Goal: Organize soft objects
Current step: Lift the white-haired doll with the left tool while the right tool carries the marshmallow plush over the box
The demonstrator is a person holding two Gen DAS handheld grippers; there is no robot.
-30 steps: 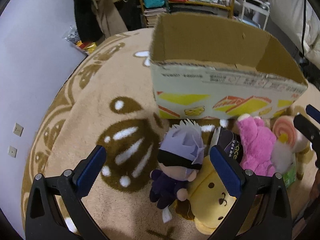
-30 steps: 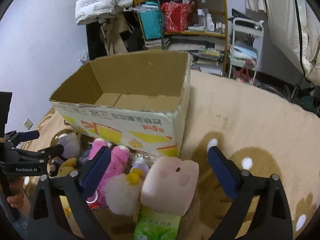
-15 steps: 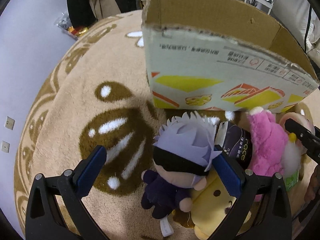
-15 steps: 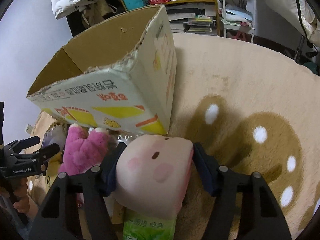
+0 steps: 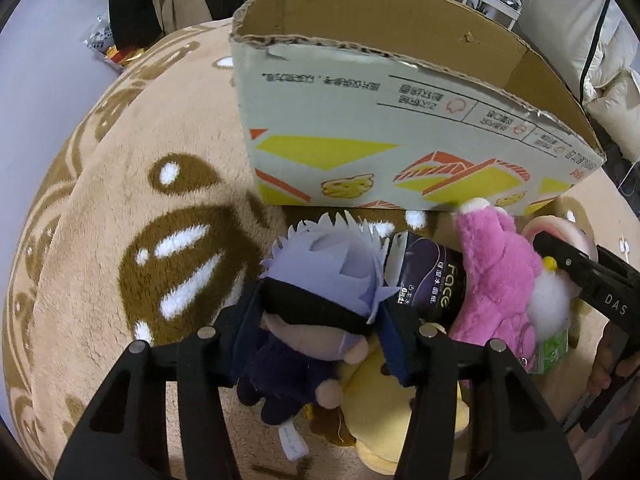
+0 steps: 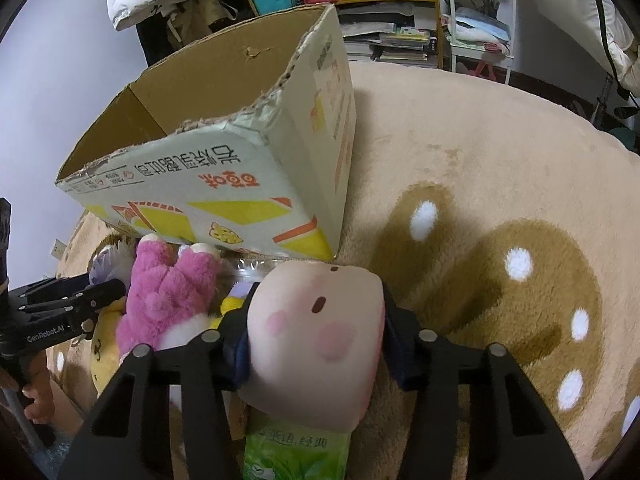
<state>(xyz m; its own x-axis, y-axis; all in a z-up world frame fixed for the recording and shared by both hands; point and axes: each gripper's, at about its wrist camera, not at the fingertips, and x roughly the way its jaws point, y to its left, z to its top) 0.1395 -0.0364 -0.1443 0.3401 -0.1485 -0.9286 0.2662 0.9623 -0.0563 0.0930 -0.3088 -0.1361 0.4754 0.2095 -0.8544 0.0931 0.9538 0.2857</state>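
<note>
My left gripper (image 5: 316,334) is shut on the head of a small doll with lilac spiky hair and a black blindfold (image 5: 320,280); it lies on the rug over a yellow bear plush (image 5: 384,408). My right gripper (image 6: 316,336) is shut on a pale pink square plush with rosy cheeks (image 6: 316,332). A pink fuzzy plush (image 5: 496,280) lies between them and also shows in the right wrist view (image 6: 164,292). An open cardboard box (image 5: 400,120) stands just behind the toys, seen from the right too (image 6: 224,160).
A dark can (image 5: 428,280) lies between the doll and the pink plush. A green packet (image 6: 296,452) lies under the pale plush. The beige and brown rug (image 6: 500,200) spreads right. Shelves (image 6: 392,12) and clothes stand at the back.
Both grippers moved forward and down and closed: the left onto the lilac-haired doll's head, the right onto the pale pink plush. The box looms closer in both views.
</note>
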